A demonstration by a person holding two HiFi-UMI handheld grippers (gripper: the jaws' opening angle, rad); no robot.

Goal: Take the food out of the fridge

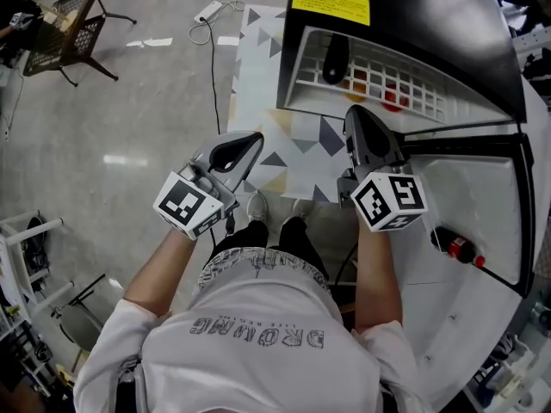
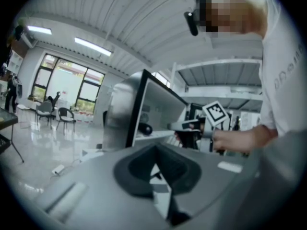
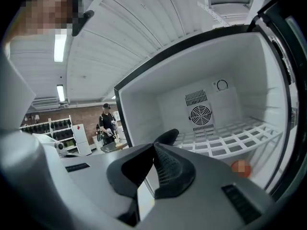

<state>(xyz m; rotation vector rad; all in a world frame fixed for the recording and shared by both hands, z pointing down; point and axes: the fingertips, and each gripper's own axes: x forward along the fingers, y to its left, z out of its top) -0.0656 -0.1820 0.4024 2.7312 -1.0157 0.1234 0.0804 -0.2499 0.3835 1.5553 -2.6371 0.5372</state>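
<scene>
In the head view, both forearms are stretched forward. The left gripper [image 1: 250, 140] and right gripper [image 1: 355, 114] are held nearly level, side by side, pointed toward the open fridge [image 1: 405, 7]. A dark elongated food [image 1: 333, 58] is seen on the wire shelf [image 1: 413, 84], ahead and slightly left of the right jaws, its long axis running into the fridge. A red food [image 1: 394, 100] lies ahead to their right.

In the left gripper view, the jaws are pressed together with nothing between them, and the fridge is seen ahead of the tips.

In the right gripper view, the jaws are closed and empty. The dark food is seen just beyond the tips, the red food to their lower right.
</scene>
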